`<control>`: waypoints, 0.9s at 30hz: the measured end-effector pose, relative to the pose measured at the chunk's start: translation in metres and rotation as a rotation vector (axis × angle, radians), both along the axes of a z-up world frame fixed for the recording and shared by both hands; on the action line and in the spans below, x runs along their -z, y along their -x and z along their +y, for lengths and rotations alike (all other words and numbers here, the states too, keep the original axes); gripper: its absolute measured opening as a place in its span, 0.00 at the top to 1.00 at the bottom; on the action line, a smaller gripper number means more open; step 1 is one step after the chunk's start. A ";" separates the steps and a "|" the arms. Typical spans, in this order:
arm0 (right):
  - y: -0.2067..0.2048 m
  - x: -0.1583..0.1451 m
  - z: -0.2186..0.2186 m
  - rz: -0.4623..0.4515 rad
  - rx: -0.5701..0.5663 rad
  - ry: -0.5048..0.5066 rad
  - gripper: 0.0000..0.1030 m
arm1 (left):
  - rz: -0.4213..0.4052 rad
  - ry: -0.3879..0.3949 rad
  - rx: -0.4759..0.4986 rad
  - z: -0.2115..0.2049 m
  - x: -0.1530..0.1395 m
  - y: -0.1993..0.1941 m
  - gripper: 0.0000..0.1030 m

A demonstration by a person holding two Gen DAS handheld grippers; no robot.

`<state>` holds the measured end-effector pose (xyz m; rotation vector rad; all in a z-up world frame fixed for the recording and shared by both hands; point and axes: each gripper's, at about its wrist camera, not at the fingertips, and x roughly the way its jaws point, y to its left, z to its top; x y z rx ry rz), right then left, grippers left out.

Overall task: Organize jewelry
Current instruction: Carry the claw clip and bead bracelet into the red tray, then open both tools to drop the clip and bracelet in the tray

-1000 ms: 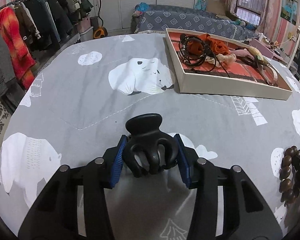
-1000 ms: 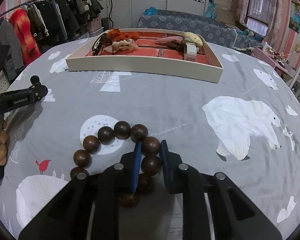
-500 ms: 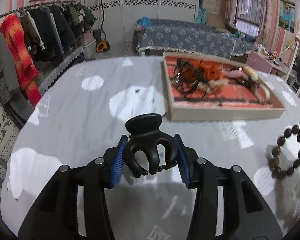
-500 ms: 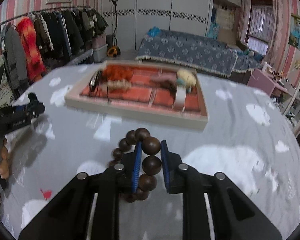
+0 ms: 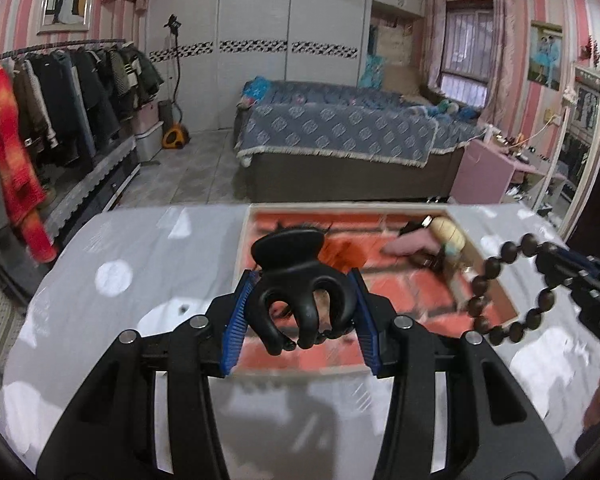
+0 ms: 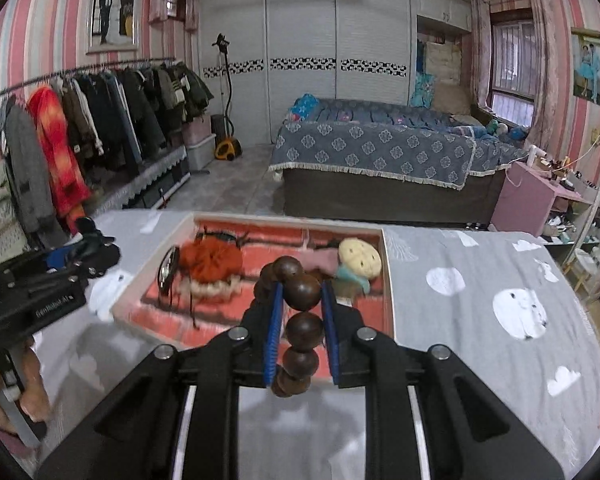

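My left gripper (image 5: 300, 312) is shut on a black claw hair clip (image 5: 296, 276), held in the air over the near left part of the white tray (image 5: 239, 256) with the red lining. In the right wrist view my right gripper (image 6: 302, 289) is shut on a bracelet of dark brown wooden beads (image 6: 304, 330). The bracelet hangs in a loop above the tray's (image 6: 388, 280) near edge. From the left view, the bracelet (image 5: 493, 267) dangles from the right gripper (image 5: 560, 264) over the tray's right side.
The tray holds an orange scrunchie (image 6: 210, 258), black hair ties (image 6: 168, 270), a cream plush clip (image 6: 359, 258) and a pink piece. It lies on a table under a grey cloth with white bears (image 6: 480, 300). A clothes rack stands to the left and a bed lies behind.
Both grippers have risen from the cloth and moved toward the tray. The clip and the bracelet went up with them and now hang over the tray.
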<state>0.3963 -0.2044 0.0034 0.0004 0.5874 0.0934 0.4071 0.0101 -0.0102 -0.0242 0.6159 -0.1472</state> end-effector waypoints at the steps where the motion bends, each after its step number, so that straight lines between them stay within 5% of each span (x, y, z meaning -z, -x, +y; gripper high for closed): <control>1: -0.005 0.002 -0.001 -0.002 -0.003 -0.013 0.81 | -0.002 0.006 0.005 -0.004 0.000 -0.005 0.56; 11: -0.039 0.036 -0.018 0.033 0.013 -0.045 0.81 | 0.051 0.073 0.017 -0.018 0.044 -0.047 0.56; 27: -0.046 0.073 -0.011 0.082 0.055 0.022 0.81 | 0.098 -0.049 0.031 -0.028 0.084 -0.056 0.56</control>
